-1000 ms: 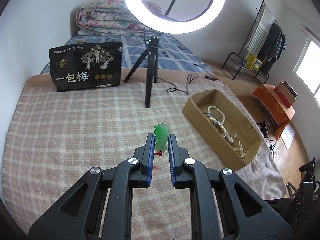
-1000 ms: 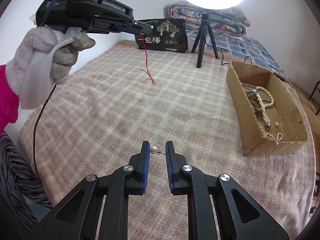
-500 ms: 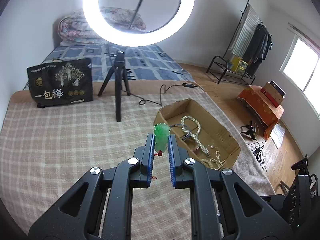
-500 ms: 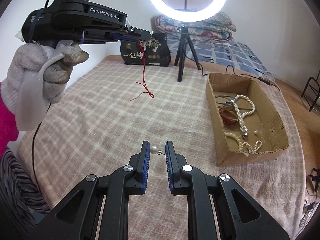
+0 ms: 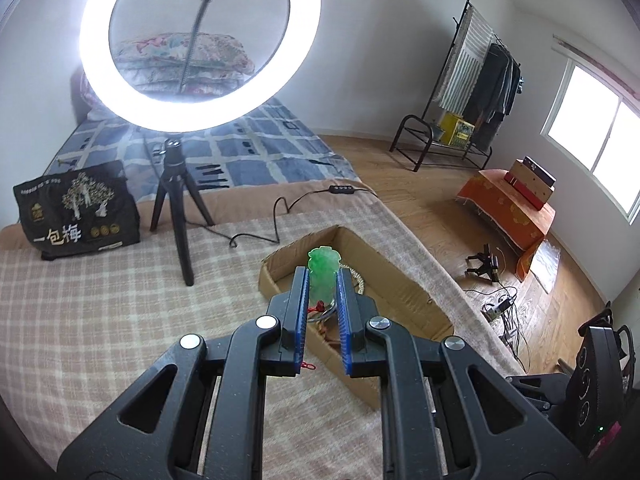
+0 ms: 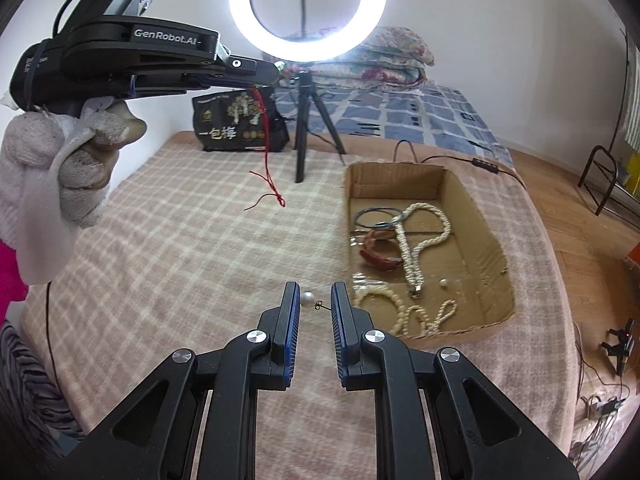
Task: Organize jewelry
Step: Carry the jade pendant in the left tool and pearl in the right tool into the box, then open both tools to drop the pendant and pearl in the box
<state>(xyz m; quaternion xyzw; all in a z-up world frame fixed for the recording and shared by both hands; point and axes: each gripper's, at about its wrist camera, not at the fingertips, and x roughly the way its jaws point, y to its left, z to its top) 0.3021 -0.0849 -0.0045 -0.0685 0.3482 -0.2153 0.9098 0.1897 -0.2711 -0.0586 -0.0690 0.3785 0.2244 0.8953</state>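
Green jade pendant (image 5: 323,276) sits clamped between the blue-padded jaws of the left gripper (image 5: 323,280), held up in the air, with its red cord (image 6: 267,152) dangling below toward the plaid blanket (image 6: 192,240). In the left wrist view the pendant appears over the near end of the cardboard box (image 5: 404,288); in the right wrist view the left gripper (image 6: 276,67) is raised well to the left of the box (image 6: 476,216), gripped by a hand in a pale knit glove (image 6: 60,160).

The right gripper (image 6: 315,304) has its jaws closed on a pearl stud earring (image 6: 307,299), the pearl against the left pad and the thin post reaching to the right pad. It hovers low above the blanket, just beside the box's near left corner.

Inside the box lie a pearl necklace (image 6: 420,236), a dark ring bangle (image 6: 376,216), a red-brown bracelet (image 6: 380,254), cream bead strands (image 6: 396,308) and a loose pearl (image 6: 443,282).

Farther back on the bed stand a ring light (image 6: 307,12) on a black tripod (image 6: 306,128) and a black printed bag (image 6: 236,124), with folded quilts (image 6: 384,56) behind.
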